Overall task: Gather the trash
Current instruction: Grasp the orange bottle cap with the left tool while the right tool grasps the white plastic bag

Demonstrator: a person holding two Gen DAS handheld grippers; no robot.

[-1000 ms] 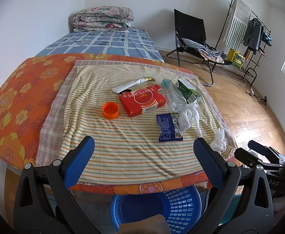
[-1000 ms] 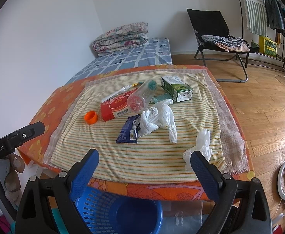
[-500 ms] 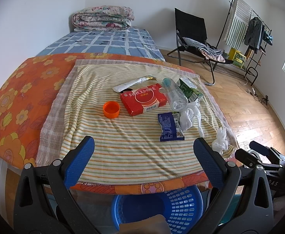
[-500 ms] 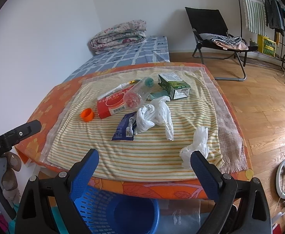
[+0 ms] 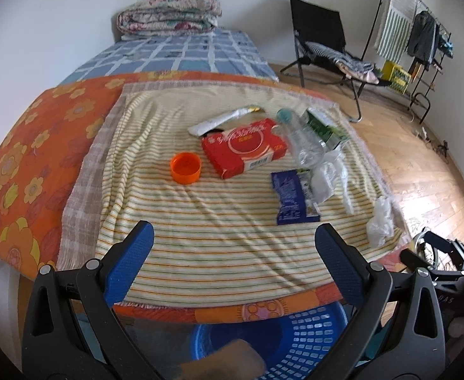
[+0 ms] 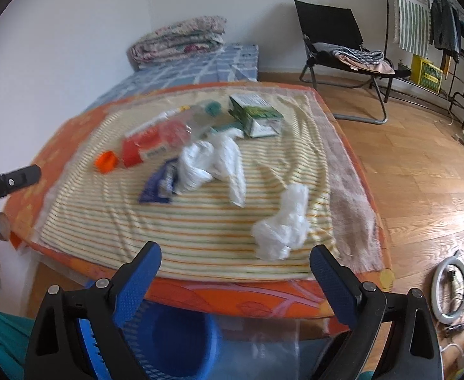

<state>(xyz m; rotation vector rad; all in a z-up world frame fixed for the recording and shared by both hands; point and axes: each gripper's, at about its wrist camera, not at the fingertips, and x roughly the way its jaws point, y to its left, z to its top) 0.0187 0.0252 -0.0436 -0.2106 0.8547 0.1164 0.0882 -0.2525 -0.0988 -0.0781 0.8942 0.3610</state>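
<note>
The left gripper (image 5: 232, 253) is standing wide open above the blue basket (image 5: 298, 332). On the striped cloth (image 5: 200, 237) the trash is lying: orange cap (image 5: 186, 167), red box (image 5: 244, 147), bottle (image 5: 301, 139), white bags (image 6: 279, 224). The right gripper (image 6: 235, 272) is also gaping wide, holding nothing.

Each handheld tool, the left gripper (image 5: 235, 250) and the right gripper (image 6: 235, 269), has two blue, dimple-textured pads (image 5: 130, 259) bolted with silver screws behind them onto black, triangular-cutout finger arms (image 6: 73, 326).
</note>
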